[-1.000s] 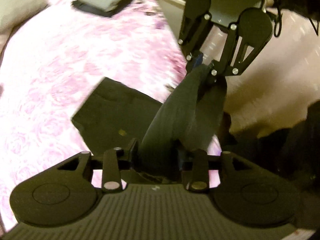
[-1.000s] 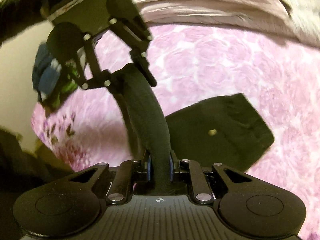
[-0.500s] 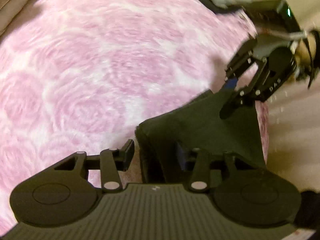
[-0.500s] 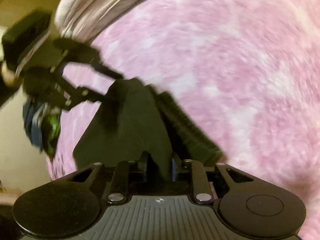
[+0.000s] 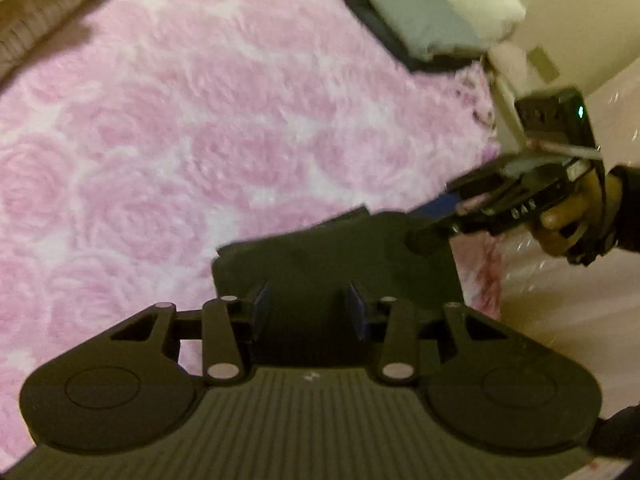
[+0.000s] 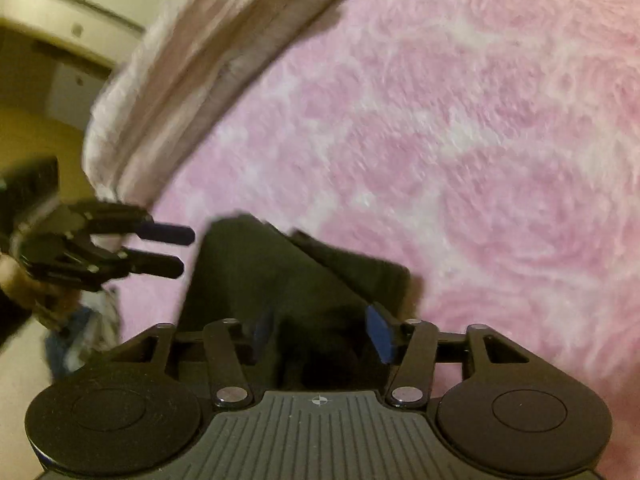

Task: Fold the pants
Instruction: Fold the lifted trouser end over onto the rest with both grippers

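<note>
The black pants lie folded in a flat bundle on the pink rose-patterned blanket, close to its edge. My left gripper hovers open just over the near side of the bundle, nothing between its blue pads. My right gripper, held by a hand, sits at the bundle's far right corner with its fingers apart. In the right wrist view the right gripper is open above the pants, and the left gripper stands open just off their left edge.
A stack of folded grey and dark clothes lies at the blanket's far corner beside a cream pillow. A folded beige quilt borders the blanket. The blanket's edge drops off right beside the pants.
Both grippers carried the lifted pants end down over the rest, then opened and let go. The pants now lie folded on the blanket.
</note>
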Demonstrator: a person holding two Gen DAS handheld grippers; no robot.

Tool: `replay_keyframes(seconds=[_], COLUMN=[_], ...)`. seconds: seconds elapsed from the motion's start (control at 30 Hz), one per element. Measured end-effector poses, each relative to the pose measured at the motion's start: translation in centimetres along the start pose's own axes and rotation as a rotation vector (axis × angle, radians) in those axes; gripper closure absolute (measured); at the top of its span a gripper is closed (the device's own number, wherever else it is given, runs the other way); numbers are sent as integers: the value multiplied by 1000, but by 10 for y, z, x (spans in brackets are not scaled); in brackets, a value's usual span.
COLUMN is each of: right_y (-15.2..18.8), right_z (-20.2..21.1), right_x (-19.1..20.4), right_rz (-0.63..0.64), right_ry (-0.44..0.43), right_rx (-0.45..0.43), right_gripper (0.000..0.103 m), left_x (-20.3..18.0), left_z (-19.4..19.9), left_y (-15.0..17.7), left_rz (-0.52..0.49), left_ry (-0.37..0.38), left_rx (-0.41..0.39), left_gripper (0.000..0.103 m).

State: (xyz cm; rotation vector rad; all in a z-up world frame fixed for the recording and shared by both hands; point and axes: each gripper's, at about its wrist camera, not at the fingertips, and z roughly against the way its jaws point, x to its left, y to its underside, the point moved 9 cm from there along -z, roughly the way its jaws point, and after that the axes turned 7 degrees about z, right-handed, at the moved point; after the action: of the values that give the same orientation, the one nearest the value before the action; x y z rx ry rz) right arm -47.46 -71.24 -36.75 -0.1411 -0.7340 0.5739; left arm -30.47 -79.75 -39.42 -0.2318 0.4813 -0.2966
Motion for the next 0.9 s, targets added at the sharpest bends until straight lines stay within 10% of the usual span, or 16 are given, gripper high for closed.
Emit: replay_keyframes(seconds=[0.33, 0.57, 0.9], right_y=[-10, 5, 188], right_z=[-43, 3, 46], right_x=[-40, -10, 59], right_rz=[-34, -99, -473], right_ry=[-28, 18, 46], right_rx=[0, -114, -323], right_gripper=[72, 49, 39], left_x=[24, 16, -4], left_z=[-42, -33, 20], left_y=[3, 2, 20], left_rz=[43, 37, -100], left_ry=[-41, -81, -111], left_rx=[46, 56, -21], left_gripper=[67, 67, 66])
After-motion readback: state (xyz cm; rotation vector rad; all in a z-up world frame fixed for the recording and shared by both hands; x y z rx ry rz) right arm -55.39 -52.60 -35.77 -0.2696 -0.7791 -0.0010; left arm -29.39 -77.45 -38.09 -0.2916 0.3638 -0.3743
